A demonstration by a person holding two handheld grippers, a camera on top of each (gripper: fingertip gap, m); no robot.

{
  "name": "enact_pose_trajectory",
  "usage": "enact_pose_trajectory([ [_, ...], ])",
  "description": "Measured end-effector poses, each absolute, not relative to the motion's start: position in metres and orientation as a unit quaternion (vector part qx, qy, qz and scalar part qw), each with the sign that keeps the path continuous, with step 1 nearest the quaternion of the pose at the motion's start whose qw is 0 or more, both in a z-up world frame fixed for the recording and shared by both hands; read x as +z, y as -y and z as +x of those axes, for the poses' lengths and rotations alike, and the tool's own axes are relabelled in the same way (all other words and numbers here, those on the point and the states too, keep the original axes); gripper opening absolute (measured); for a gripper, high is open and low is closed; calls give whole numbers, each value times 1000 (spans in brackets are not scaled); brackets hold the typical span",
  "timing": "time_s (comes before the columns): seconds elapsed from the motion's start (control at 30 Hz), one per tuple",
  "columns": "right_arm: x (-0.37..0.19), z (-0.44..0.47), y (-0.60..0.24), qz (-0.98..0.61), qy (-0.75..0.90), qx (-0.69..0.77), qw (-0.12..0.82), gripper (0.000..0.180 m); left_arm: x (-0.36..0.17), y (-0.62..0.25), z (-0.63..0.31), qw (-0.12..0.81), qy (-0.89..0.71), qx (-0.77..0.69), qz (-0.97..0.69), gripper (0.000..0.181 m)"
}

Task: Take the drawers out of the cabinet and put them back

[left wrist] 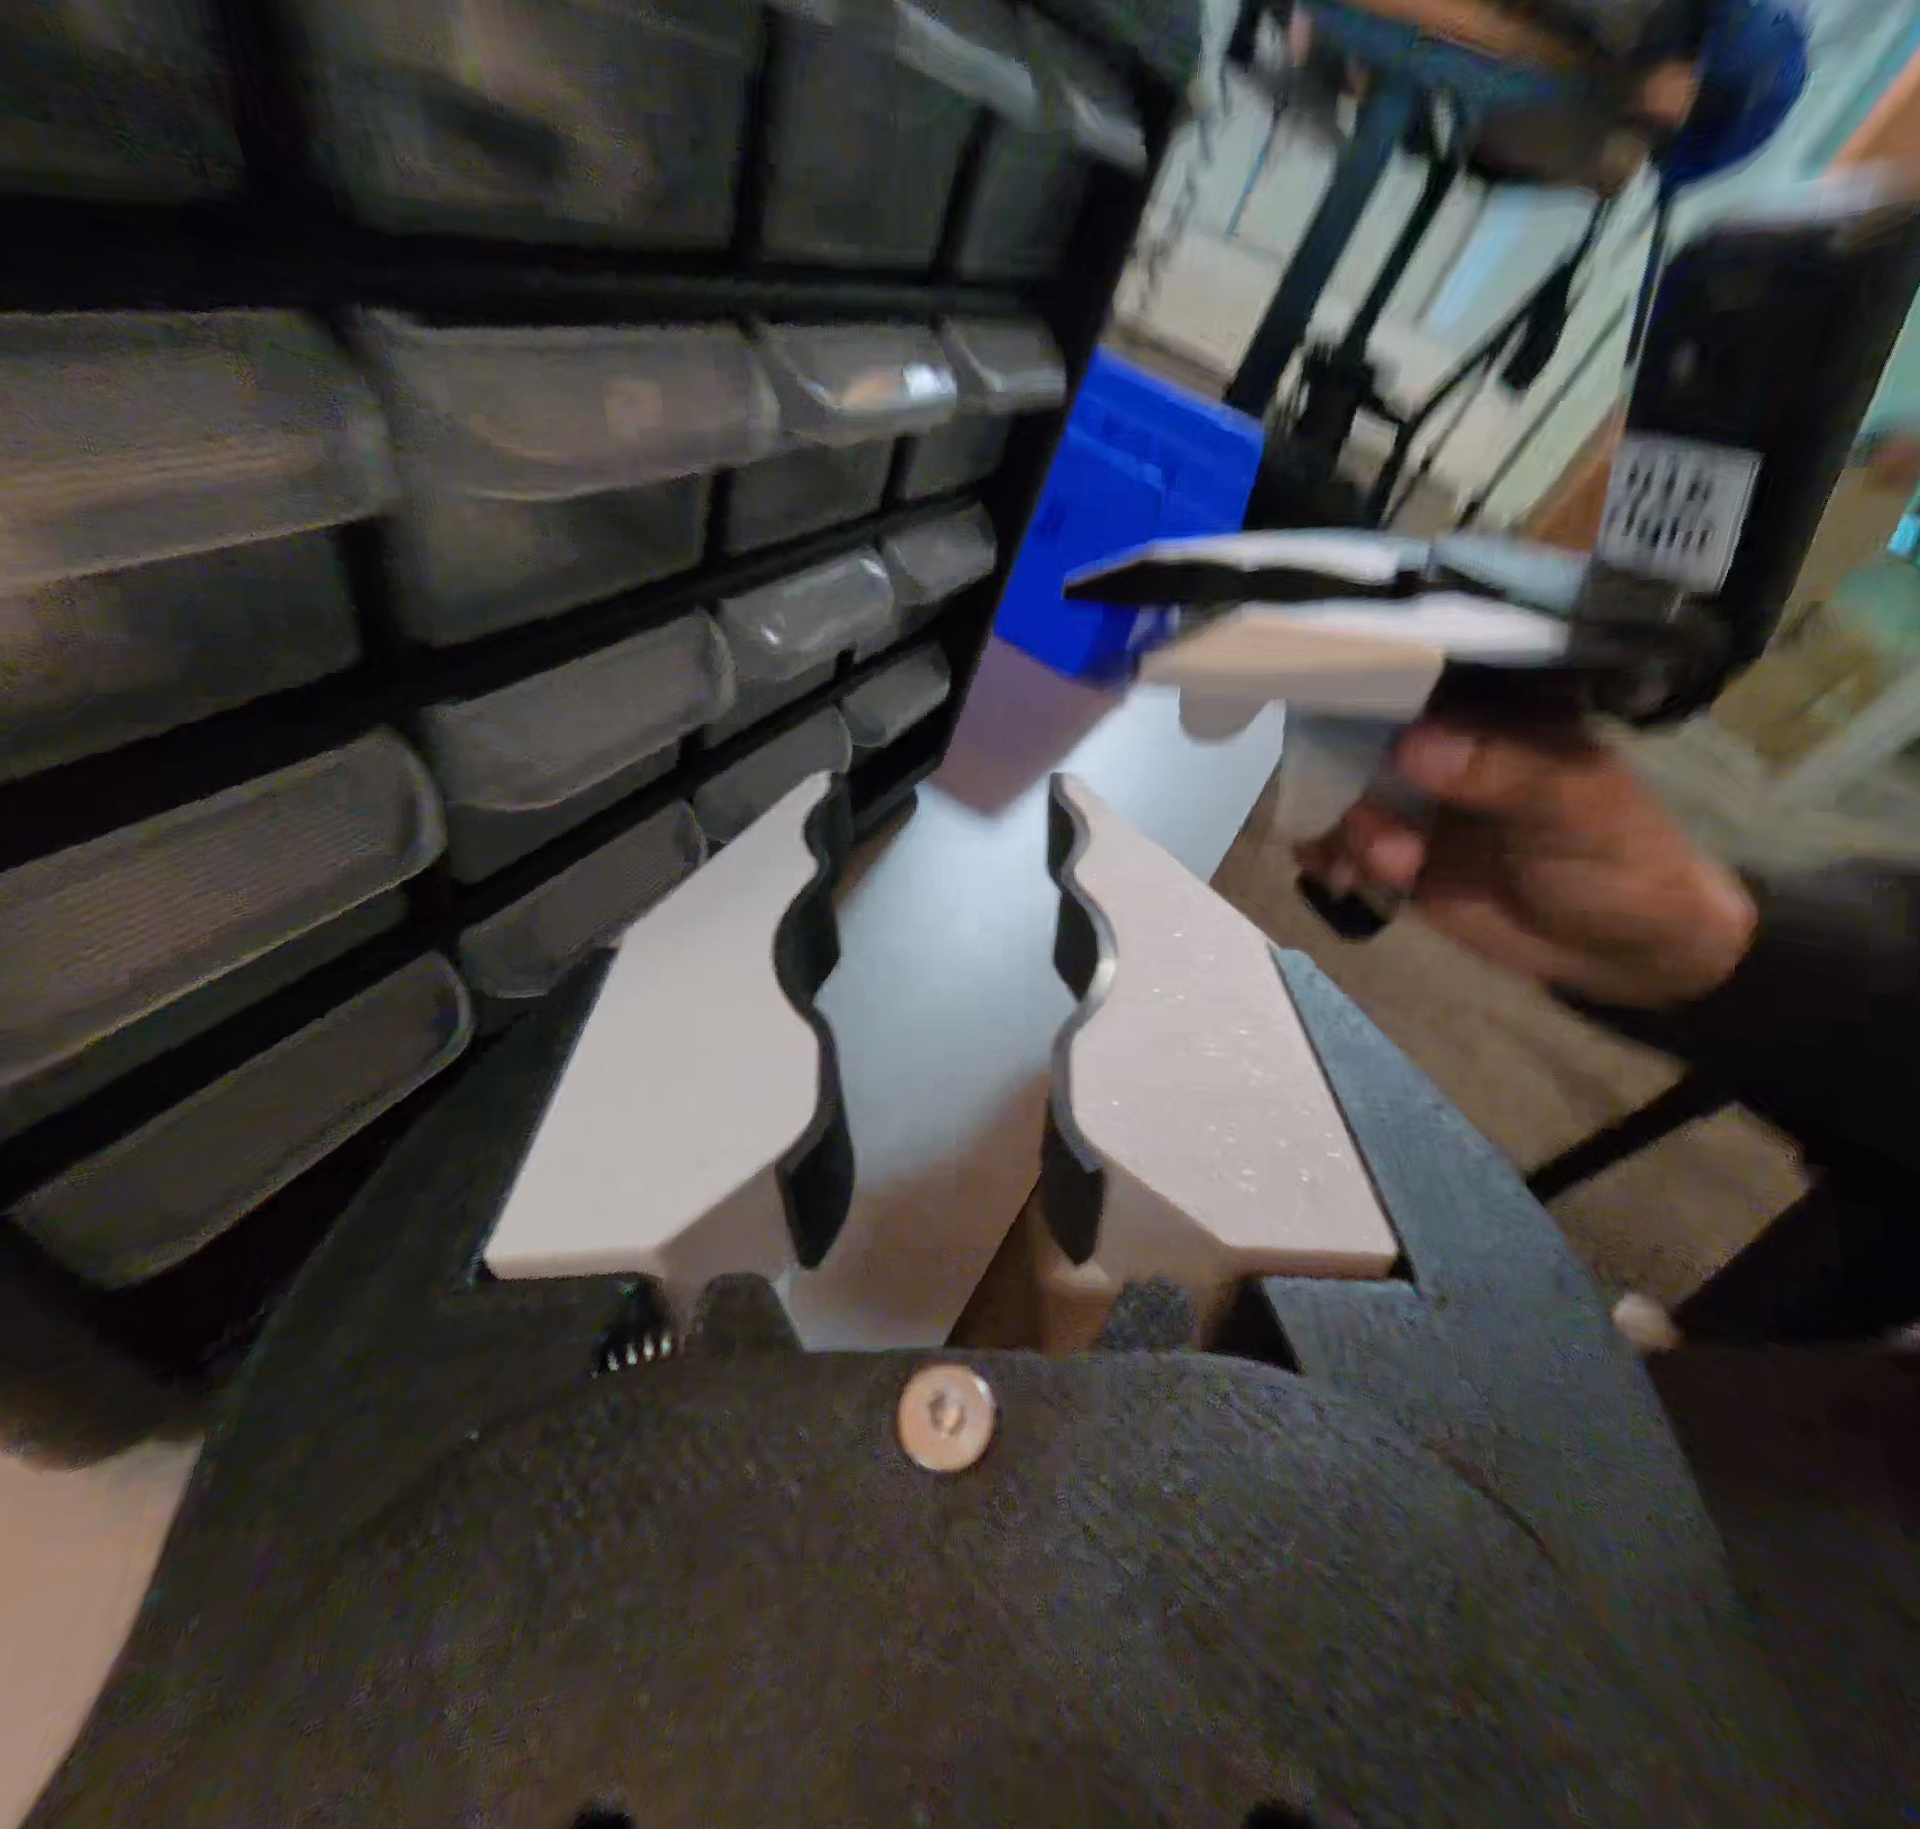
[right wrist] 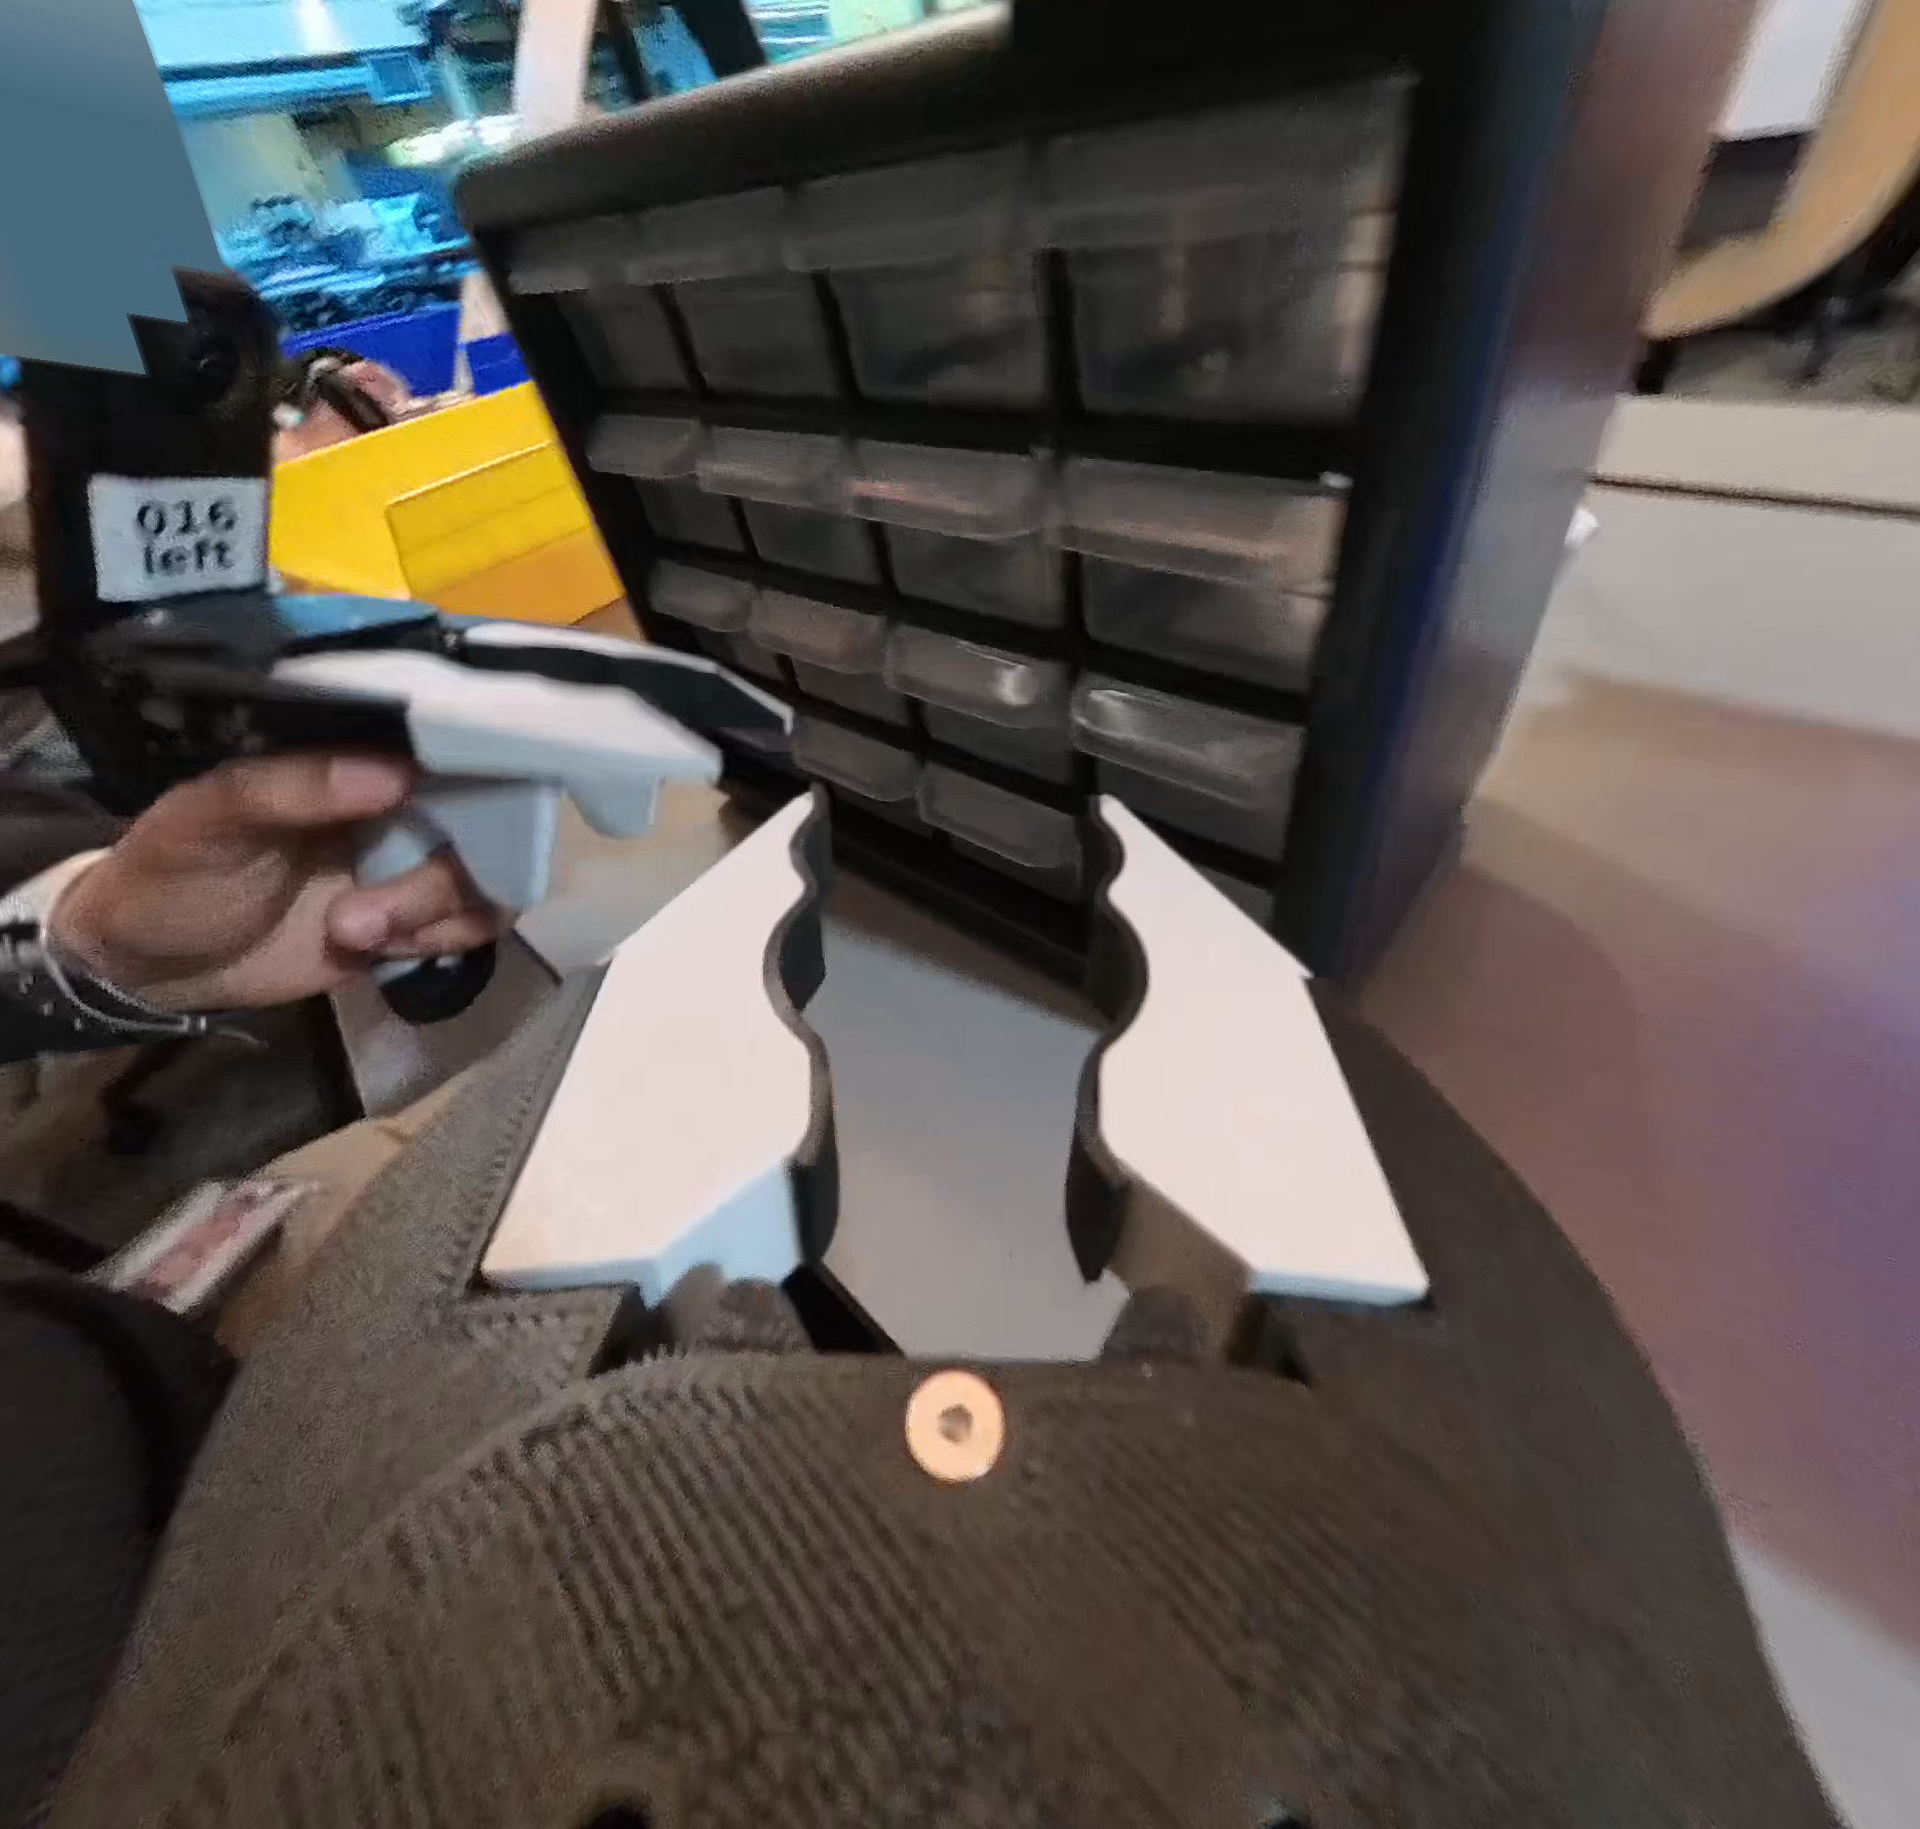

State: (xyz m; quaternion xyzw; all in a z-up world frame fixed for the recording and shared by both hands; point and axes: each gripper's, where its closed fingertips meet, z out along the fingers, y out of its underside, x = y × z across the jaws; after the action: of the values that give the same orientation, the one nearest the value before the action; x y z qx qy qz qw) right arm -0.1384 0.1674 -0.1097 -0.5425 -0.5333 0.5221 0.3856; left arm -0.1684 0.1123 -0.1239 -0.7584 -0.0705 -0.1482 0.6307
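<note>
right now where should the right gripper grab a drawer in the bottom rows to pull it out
Grip the protruding lip handle along the top front edge of a clear plastic drawer in the black cabinet, coming straight from the front. The open right gripper would likely close over and under that lip.

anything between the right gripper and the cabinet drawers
Nothing: in the right wrist view only bare table lies between the open right gripper and the cabinet.

Bare table (right wrist: 1662,1104) beside cabinet (right wrist: 1039,449)
</note>
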Motion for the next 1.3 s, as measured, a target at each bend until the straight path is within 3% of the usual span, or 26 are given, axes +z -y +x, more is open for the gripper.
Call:
enact_pose_trajectory([
  [0.07, -112, -142, -154, -508, 568, 520, 386, 54, -105, -105, -176, 675, 124, -183, -704, 21],
  [0.17, -114, -149, -140, -483, 586, 535, 371, 59, -100, -99, -180, 694, 167, -207, -669, 16],
  [0.3, -110, -156, -136, -457, 590, 533, 399, 31, -103, -82, -207, 708, 235, -196, -636, 12],
  [0.37, -113, -161, -134, -446, 610, 509, 413, 27, -106, -69, -224, 714, 261, -186, -622, 9],
  [0.77, -113, -179, -106, -386, 648, 520, 400, 27, -139, -84, -235, 687, 365, -285, -560, 21],
  [1.3, -145, -168, -103, -390, 704, 460, 375, 32, -119, -65, -258, 694, 379, -386, -474, 20],
])
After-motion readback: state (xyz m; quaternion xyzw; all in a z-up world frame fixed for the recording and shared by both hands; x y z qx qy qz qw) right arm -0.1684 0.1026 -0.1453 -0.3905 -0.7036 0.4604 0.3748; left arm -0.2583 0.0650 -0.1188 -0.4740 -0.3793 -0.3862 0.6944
